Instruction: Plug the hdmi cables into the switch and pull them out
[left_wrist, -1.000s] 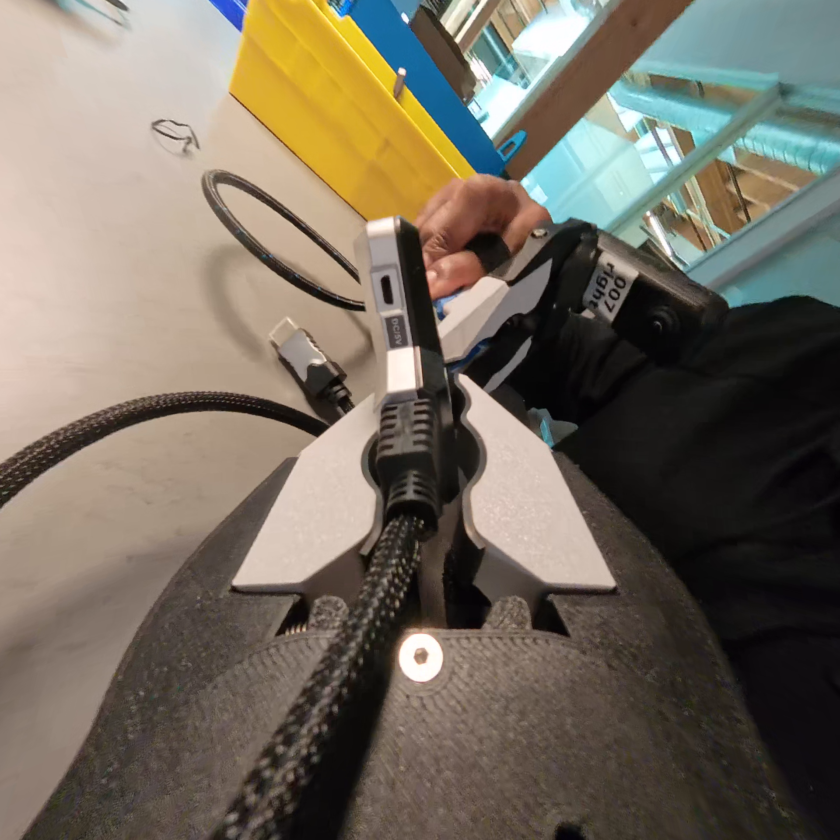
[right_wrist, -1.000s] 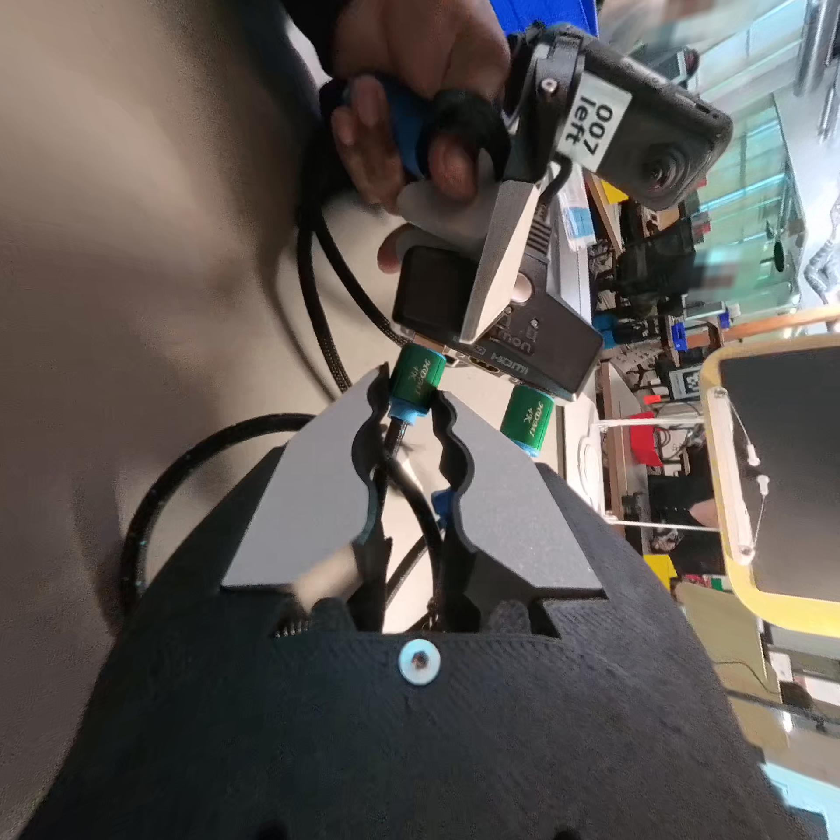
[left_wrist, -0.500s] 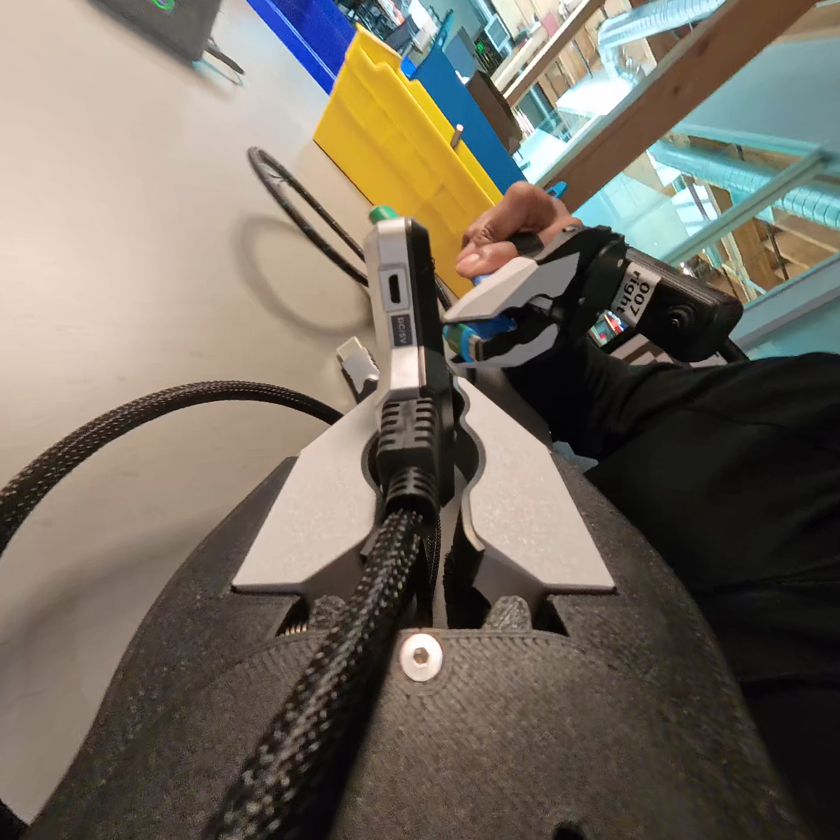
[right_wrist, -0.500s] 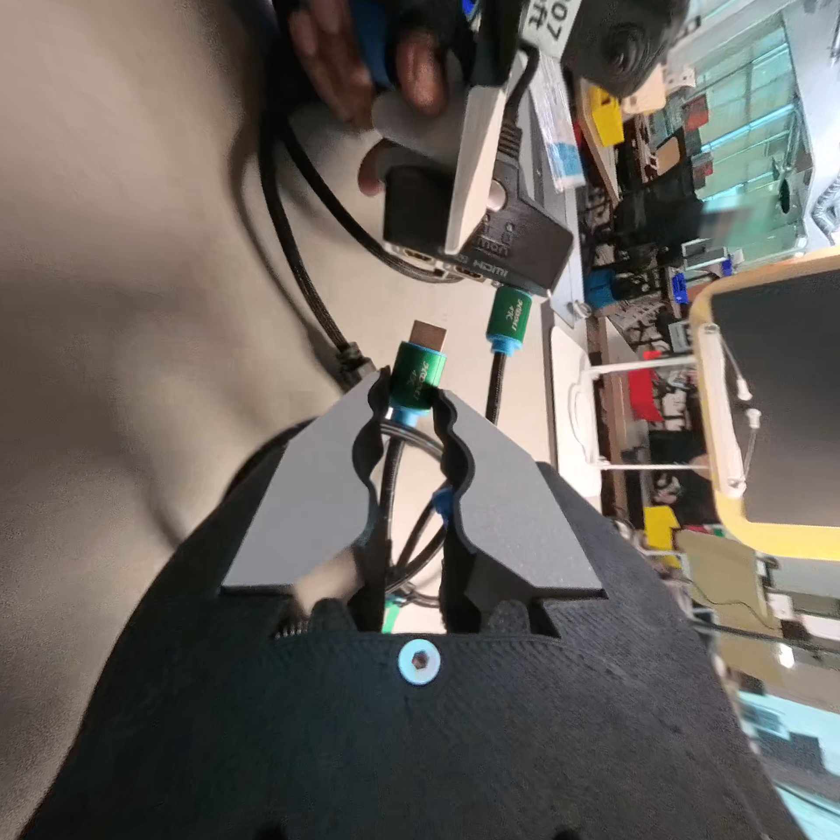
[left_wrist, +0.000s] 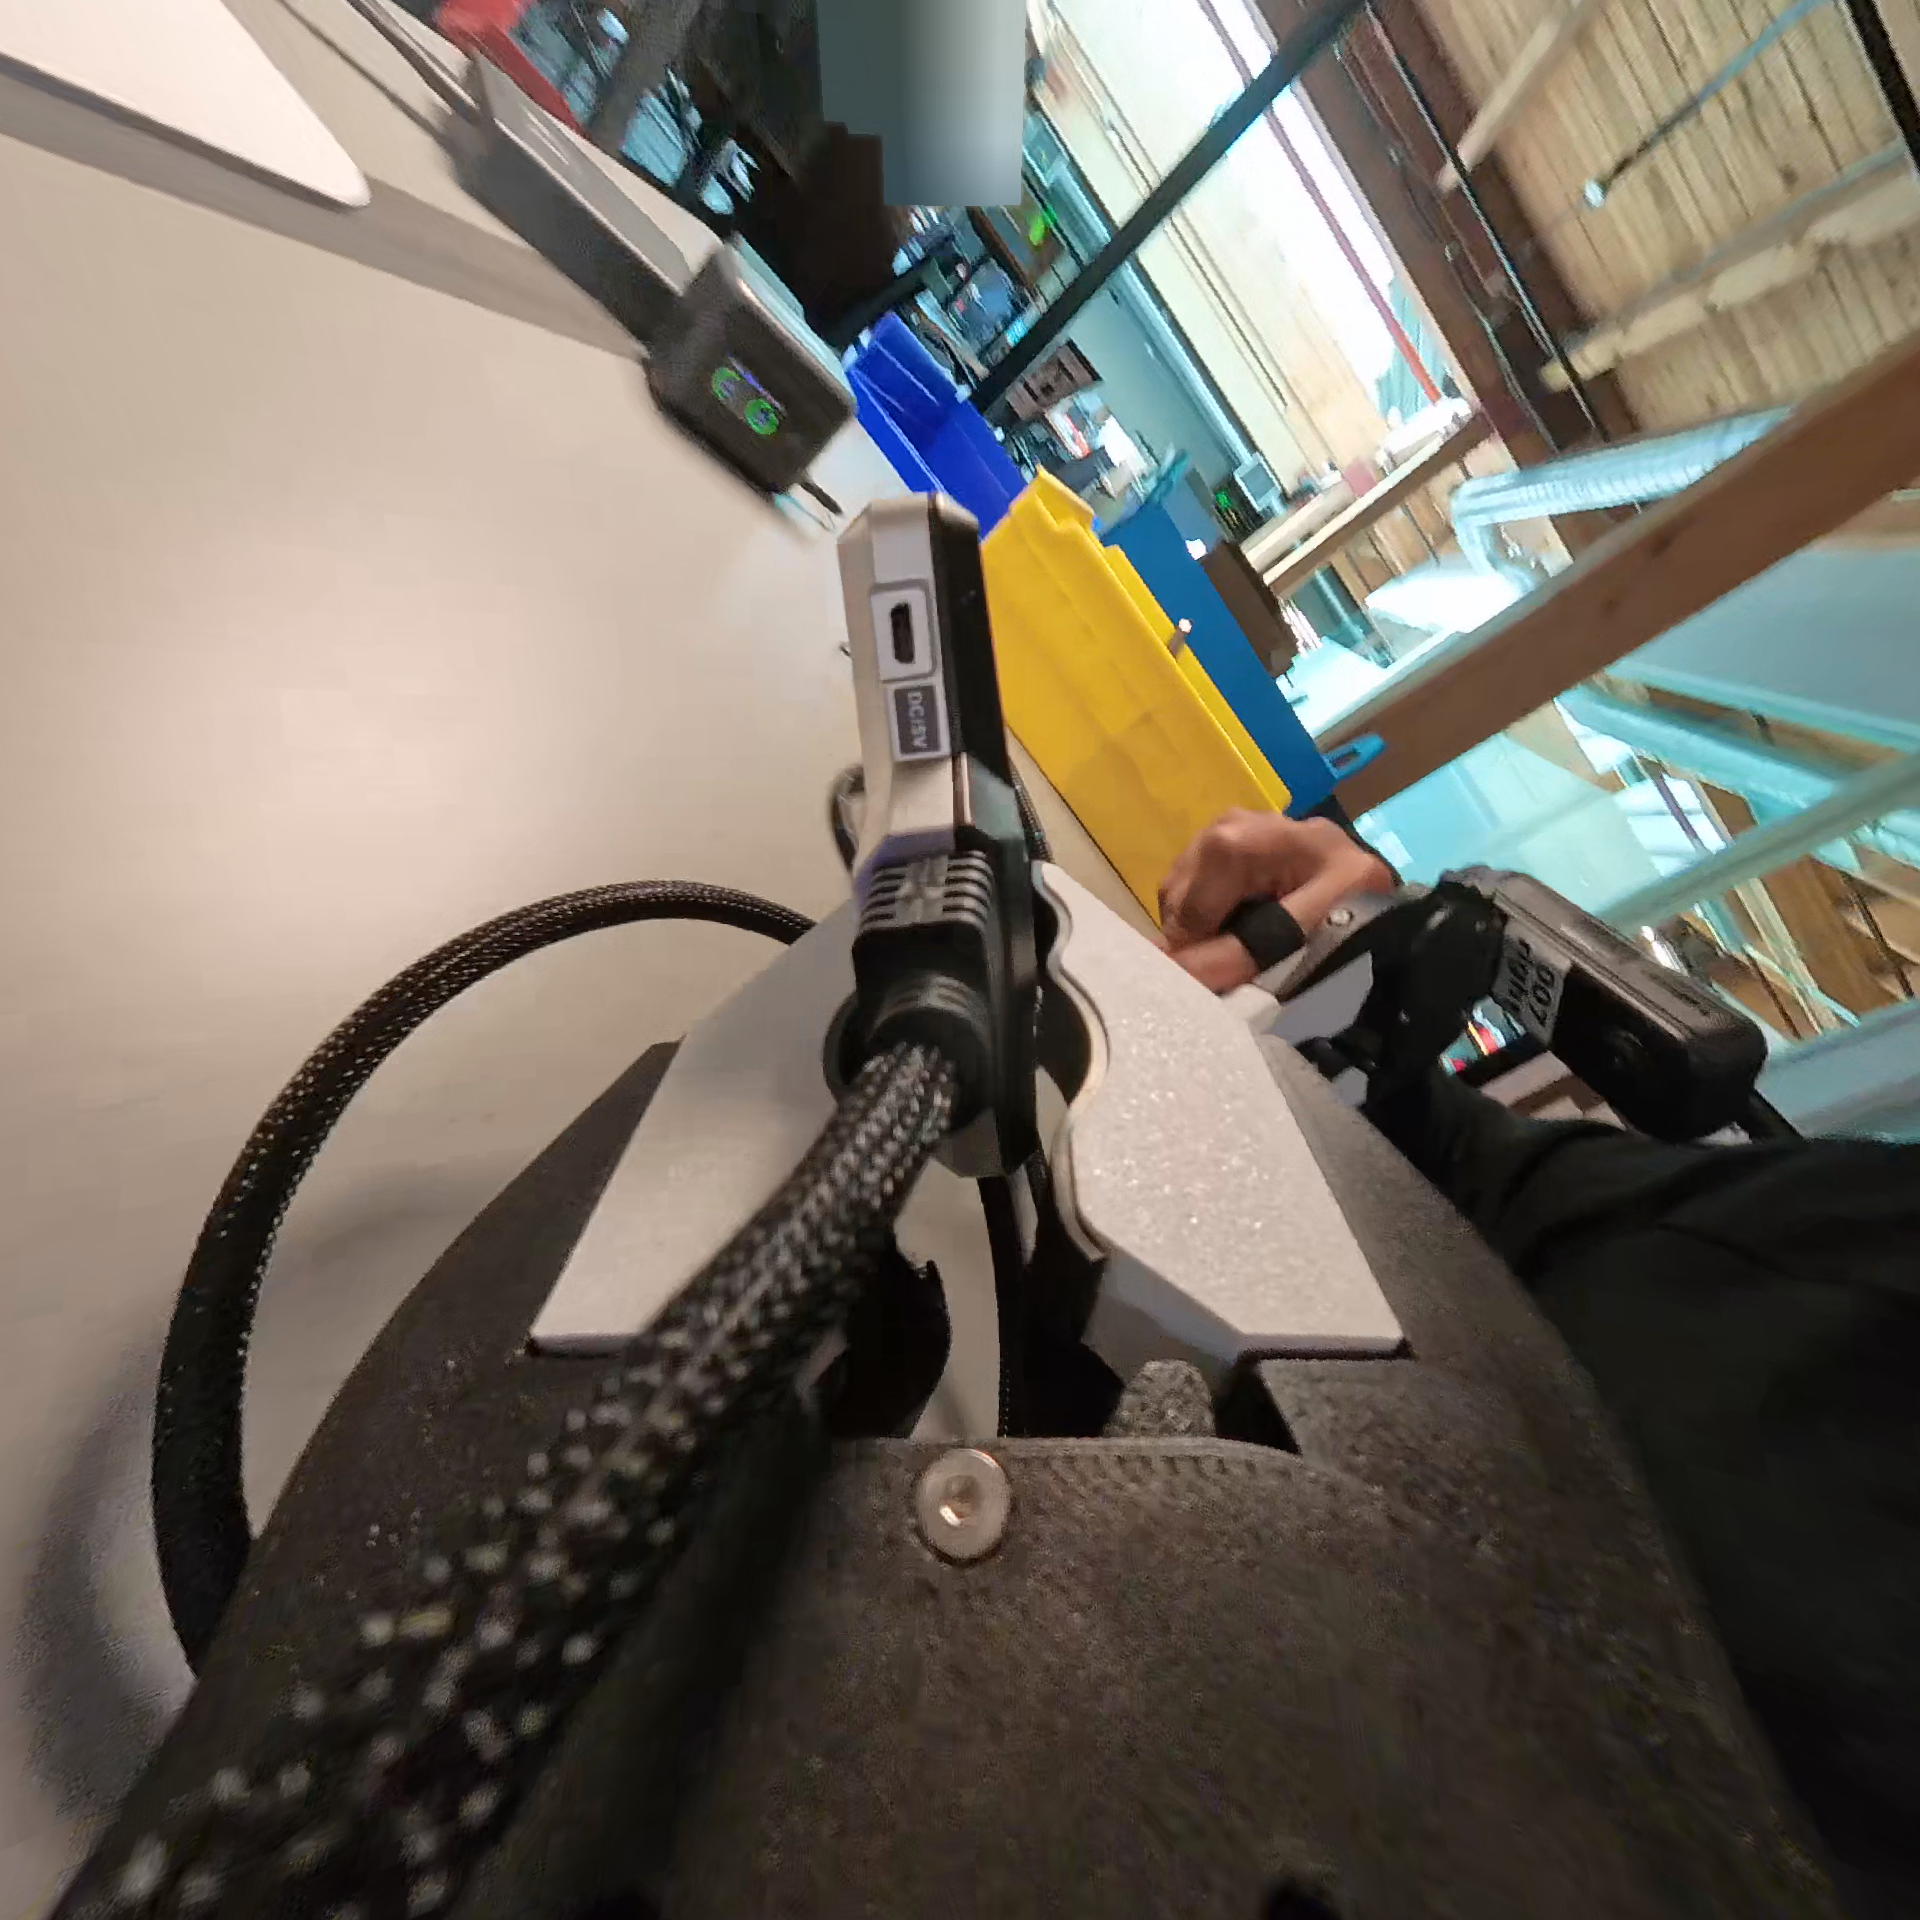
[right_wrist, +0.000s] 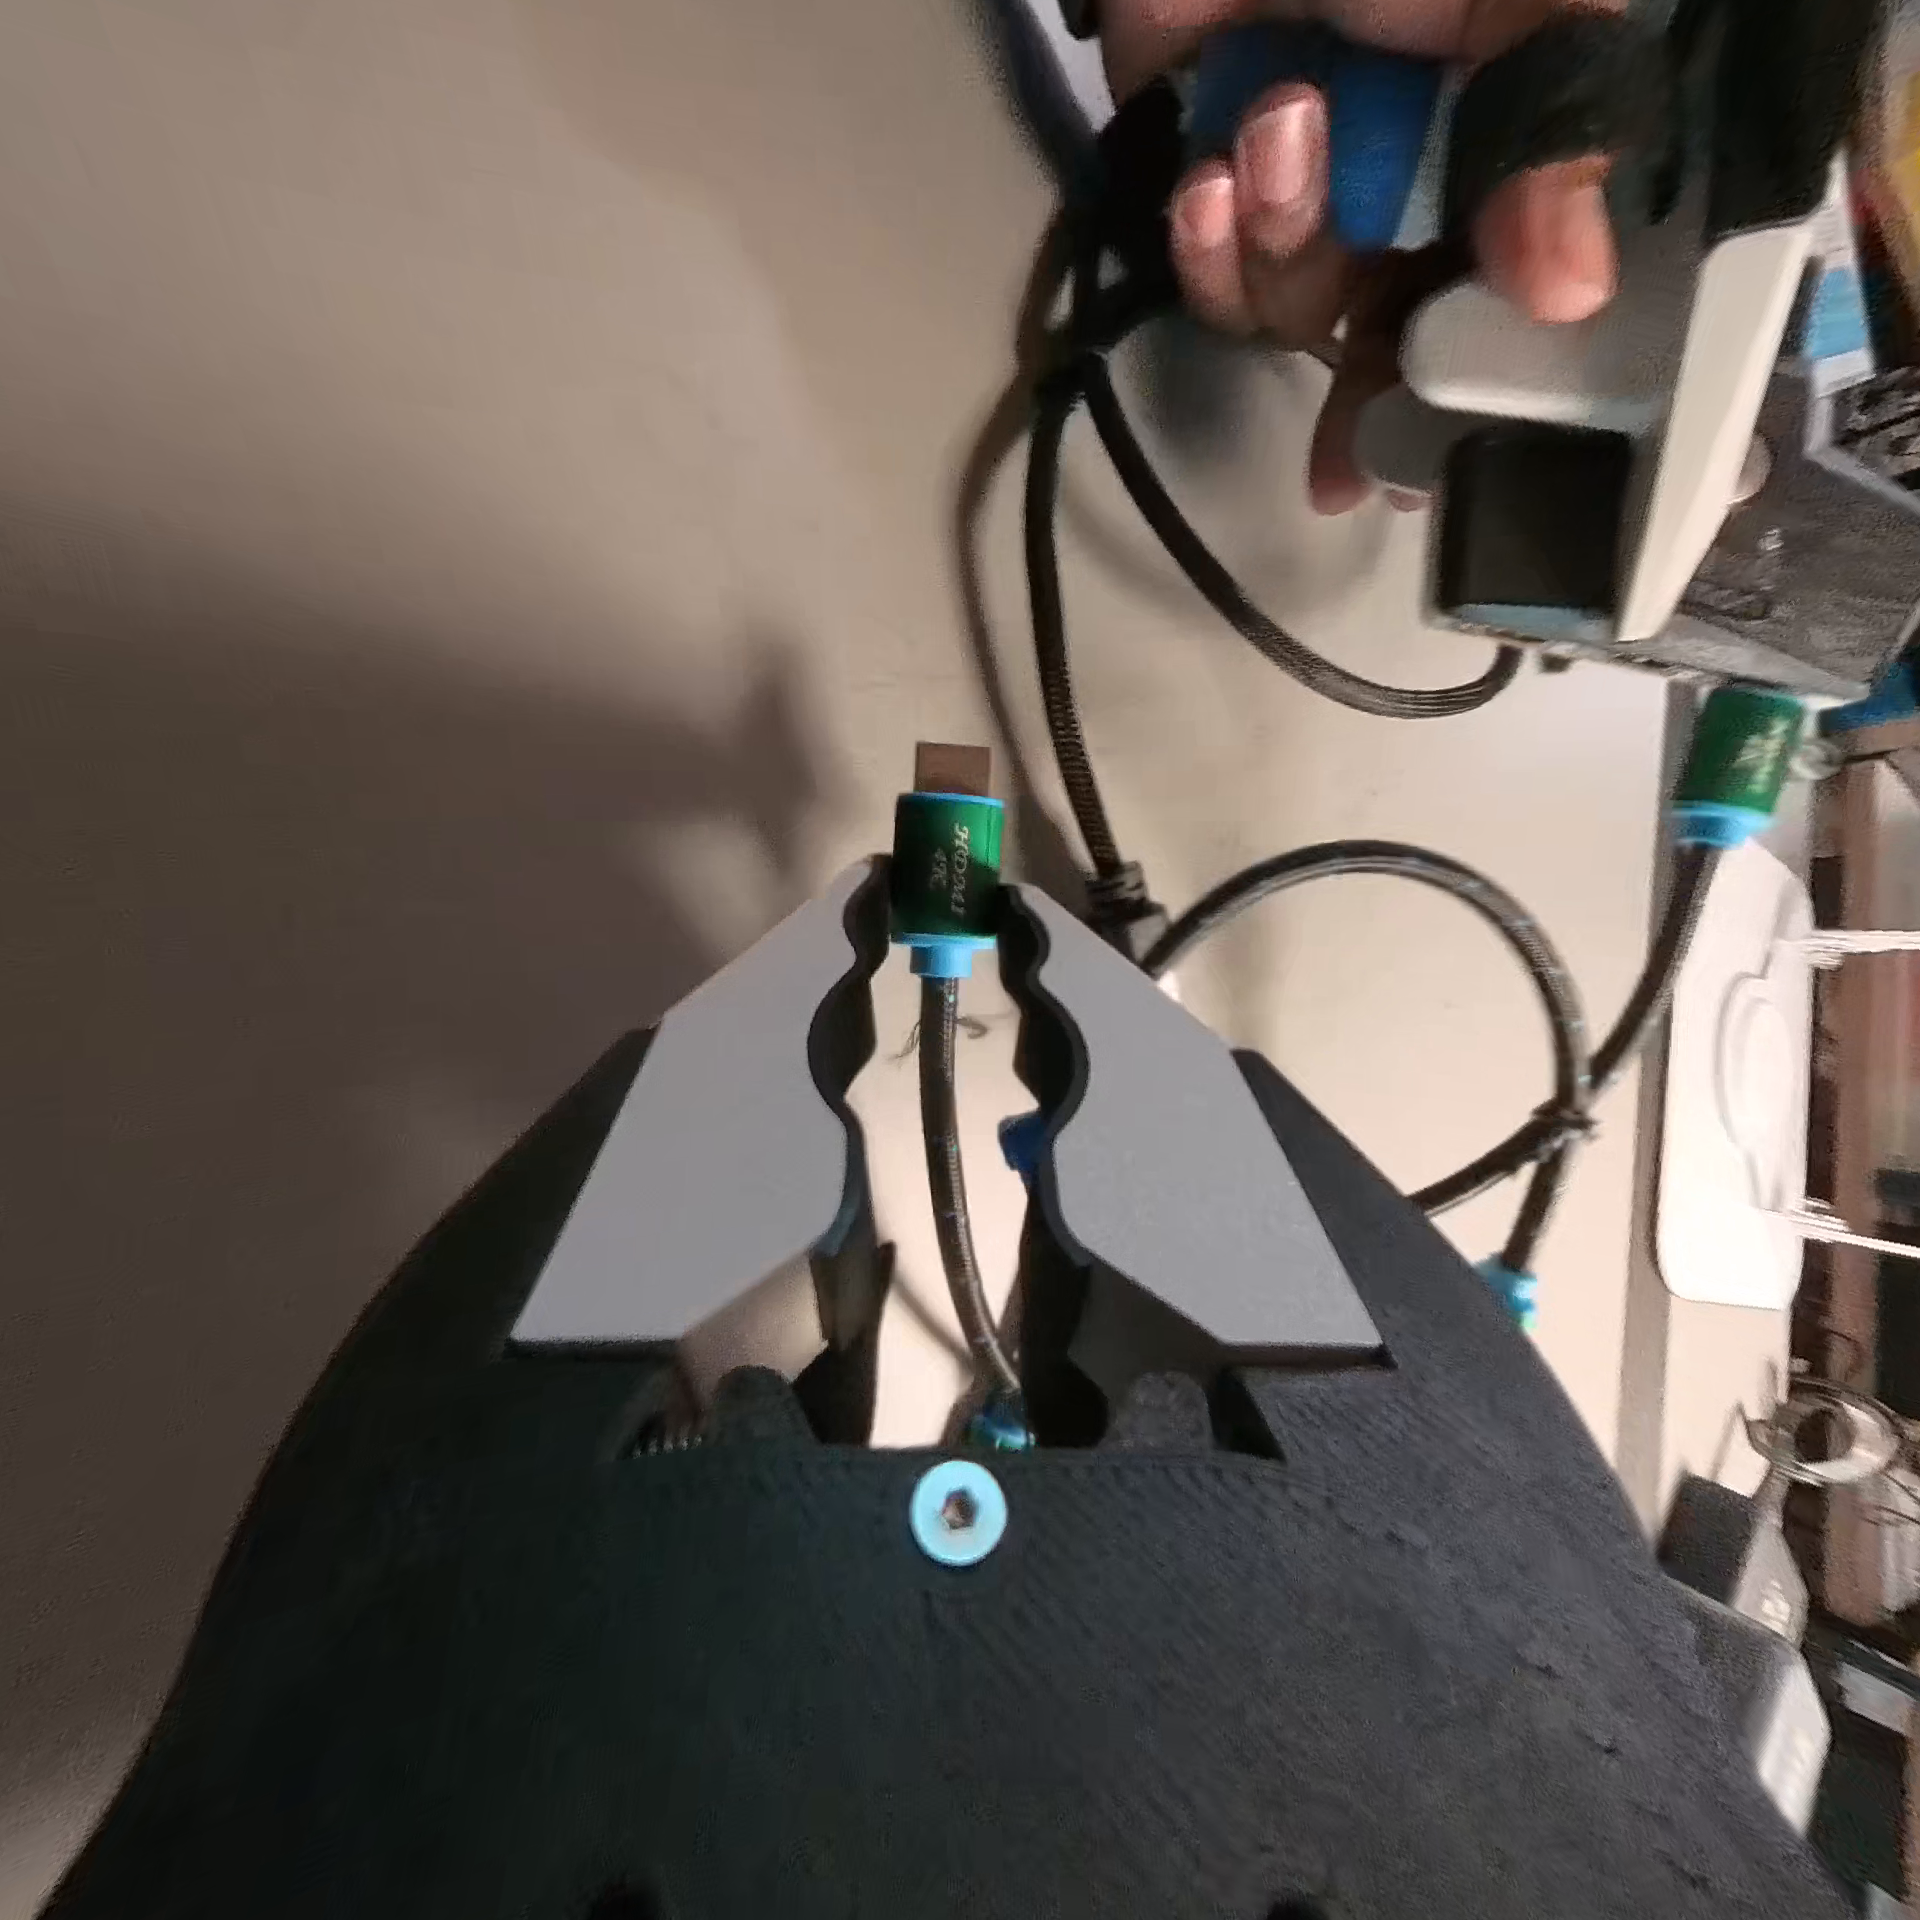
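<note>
My right gripper (right_wrist: 943, 894) has just pulled one green plug (right_wrist: 943, 878) out of the switch (right_wrist: 1683, 582): its metal tip is now bare and points at the far table, well apart from the switch, which sits at the upper right of the right wrist view. The fingers are clamped on the green sleeve of this plug, and its thin cable (right_wrist: 956, 1164) runs back between them. For the task this means one cable is out, I judge, while a second green plug (right_wrist: 1735, 764) still sits in the switch and must come out next. My left gripper (left_wrist: 997, 997) is clenched on the switch (left_wrist: 914, 707), which stands on edge between its fingers, with a thick braided cable (left_wrist: 582, 1455) plugged into the near end. One second ago the first plug was still seated in the port; half a second ago it was just free and close to the switch; now the gap is much wider and the switch has moved up and to the right. In the left wrist view the yellow bin (left_wrist: 1112, 707) now stands just behind the switch, and the other hand (left_wrist: 1257, 883) is lower than before.
</note>
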